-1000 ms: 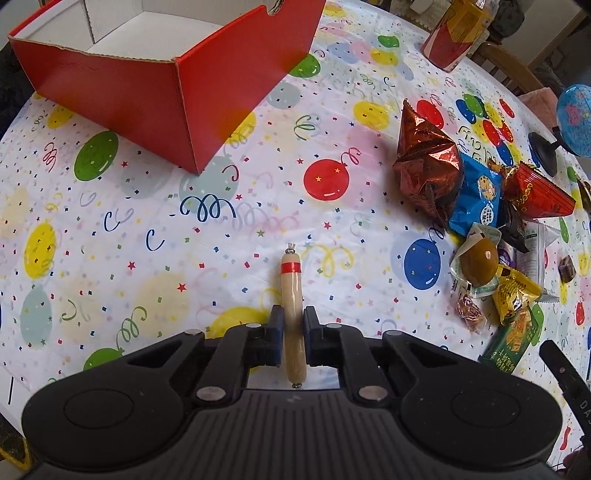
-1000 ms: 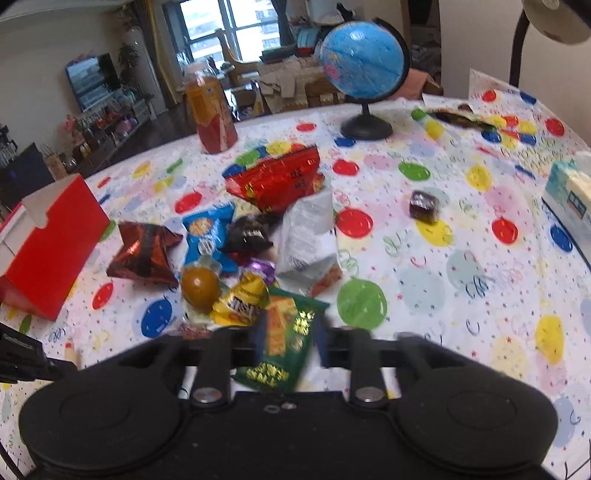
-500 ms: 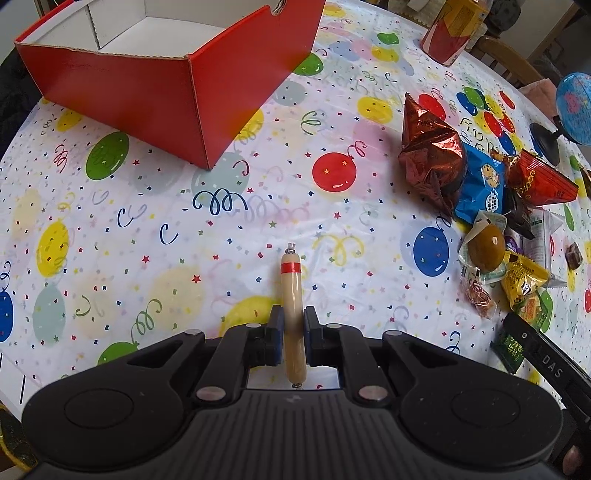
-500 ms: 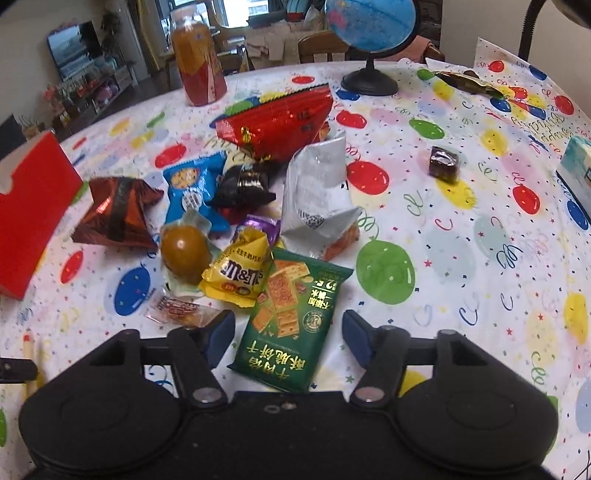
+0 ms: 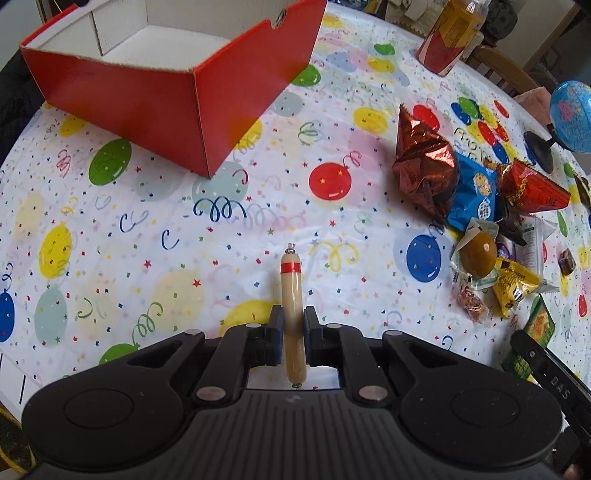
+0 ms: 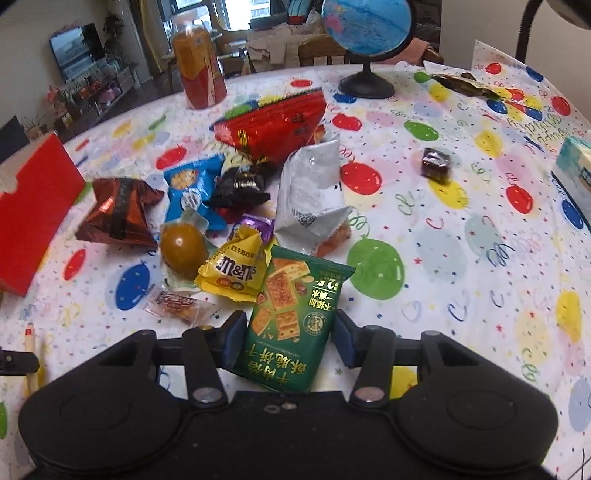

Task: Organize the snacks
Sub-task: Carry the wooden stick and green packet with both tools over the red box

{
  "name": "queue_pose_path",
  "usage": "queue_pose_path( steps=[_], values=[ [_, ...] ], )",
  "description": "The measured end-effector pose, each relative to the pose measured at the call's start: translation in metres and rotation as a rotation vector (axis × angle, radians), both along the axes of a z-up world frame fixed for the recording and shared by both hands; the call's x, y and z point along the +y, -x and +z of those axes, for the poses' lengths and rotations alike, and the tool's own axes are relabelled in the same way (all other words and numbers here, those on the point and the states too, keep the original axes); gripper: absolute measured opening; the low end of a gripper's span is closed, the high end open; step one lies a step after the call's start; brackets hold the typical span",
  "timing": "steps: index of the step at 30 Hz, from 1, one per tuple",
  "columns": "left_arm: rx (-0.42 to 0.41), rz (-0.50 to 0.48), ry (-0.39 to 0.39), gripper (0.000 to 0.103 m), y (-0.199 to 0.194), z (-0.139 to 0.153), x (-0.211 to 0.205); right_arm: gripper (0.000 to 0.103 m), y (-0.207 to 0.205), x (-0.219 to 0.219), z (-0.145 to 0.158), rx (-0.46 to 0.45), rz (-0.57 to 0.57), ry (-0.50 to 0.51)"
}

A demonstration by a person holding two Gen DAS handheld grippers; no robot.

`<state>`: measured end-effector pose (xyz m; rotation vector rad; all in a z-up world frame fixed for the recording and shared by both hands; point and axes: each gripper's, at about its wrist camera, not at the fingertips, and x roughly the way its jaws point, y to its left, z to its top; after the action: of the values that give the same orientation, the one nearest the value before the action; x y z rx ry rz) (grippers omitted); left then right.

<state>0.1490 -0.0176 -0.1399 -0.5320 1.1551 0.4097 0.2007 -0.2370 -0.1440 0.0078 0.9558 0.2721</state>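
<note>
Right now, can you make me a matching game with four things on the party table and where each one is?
Things:
1. sausage stick
2. green cracker packet
3. globe
4. red box

Places:
A. at the far edge of the table, behind the snack pile
B. clamped in the left gripper
C. open and empty, away from the snack pile
D. between the fingers of the right gripper

Pairs: 1-B, 2-D, 3-A, 4-C
</note>
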Motion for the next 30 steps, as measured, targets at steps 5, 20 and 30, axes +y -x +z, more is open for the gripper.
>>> queue_pose_path(
  steps=[5,20,30],
  values=[
    [-0.073,-0.028,-0.024,0.011,0.004,0.024,-0.003,0.049,0.010,0.002,0.029,-0.046,0.025,-0.038],
    [-0.230,-0.142,-0.097,0.011,0.015,0.102,0.036,0.049,0.027,0.088,0.116,-0.177,0.210,-0.117],
    [-0.282,-0.186,-0.163,0.011,0.022,0.130,0.090,0.049,0.034,0.181,0.141,-0.218,0.308,-0.131]
  ],
)
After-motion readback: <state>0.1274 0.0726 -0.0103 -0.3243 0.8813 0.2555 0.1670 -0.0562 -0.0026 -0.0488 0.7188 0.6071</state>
